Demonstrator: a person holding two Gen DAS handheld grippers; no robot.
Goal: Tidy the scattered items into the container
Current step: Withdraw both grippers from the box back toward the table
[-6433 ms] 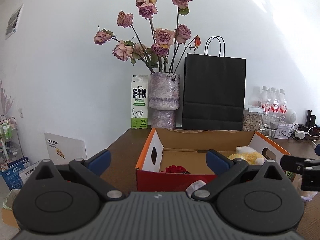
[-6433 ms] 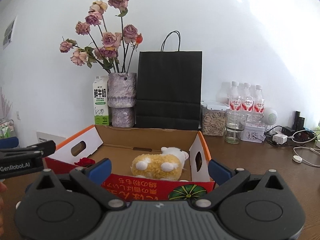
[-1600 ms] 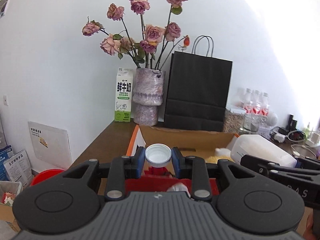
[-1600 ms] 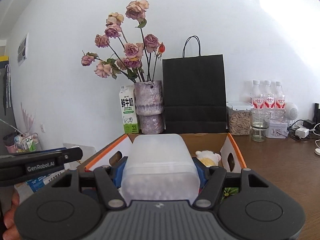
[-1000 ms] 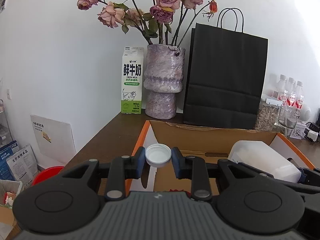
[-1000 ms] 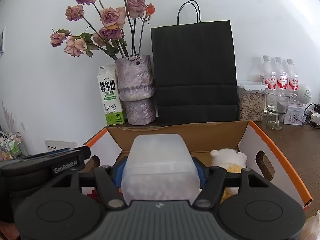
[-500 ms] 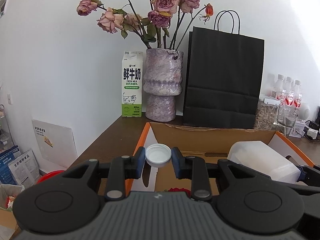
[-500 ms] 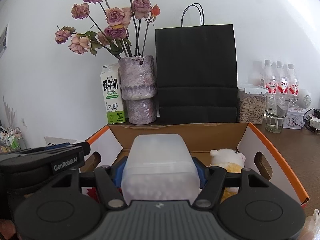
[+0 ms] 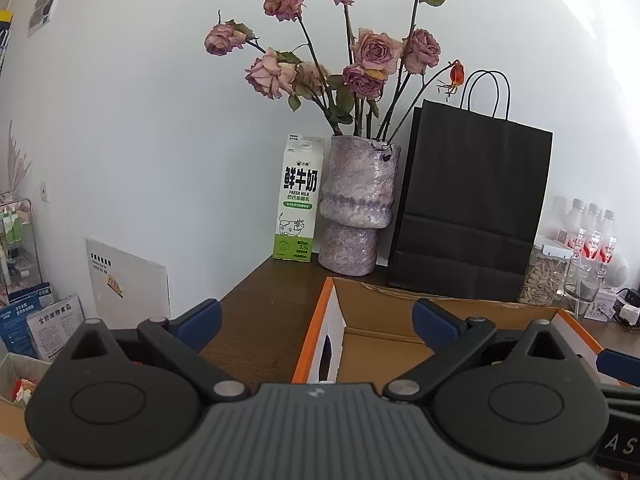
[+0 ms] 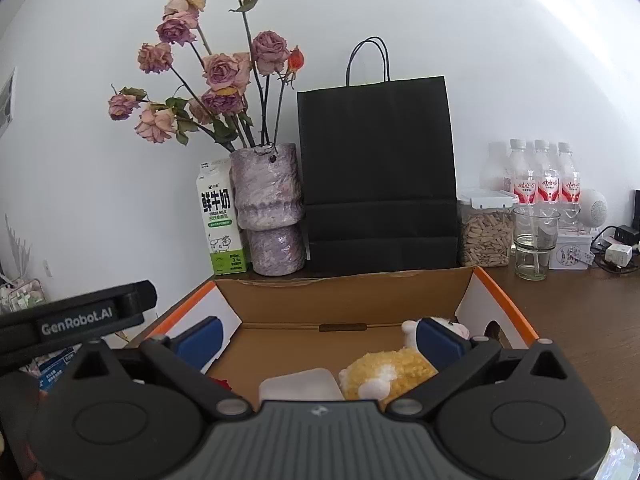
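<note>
The open cardboard box (image 10: pixel 348 292) with orange rims stands on the dark wooden table; it also shows in the left wrist view (image 9: pixel 400 308). Inside lie a translucent white plastic container (image 10: pixel 298 386), a yellow plush toy (image 10: pixel 384 370) and a red item (image 10: pixel 220 383). My right gripper (image 10: pixel 320 338) is open and empty above the box. My left gripper (image 9: pixel 316 318) is open and empty over the box's left wall. The white cap is out of sight.
A milk carton (image 9: pixel 298 204), a vase of dried roses (image 9: pixel 358 204) and a black paper bag (image 9: pixel 468 204) stand behind the box. A seed jar (image 10: pixel 486 232), a glass (image 10: pixel 534 242), bottles (image 10: pixel 546 178) and cables sit at right. The table's left edge drops off (image 9: pixel 240 280).
Both grippers have opened. The white cap has left the left gripper and the plastic container has left the right gripper and now lies in the box.
</note>
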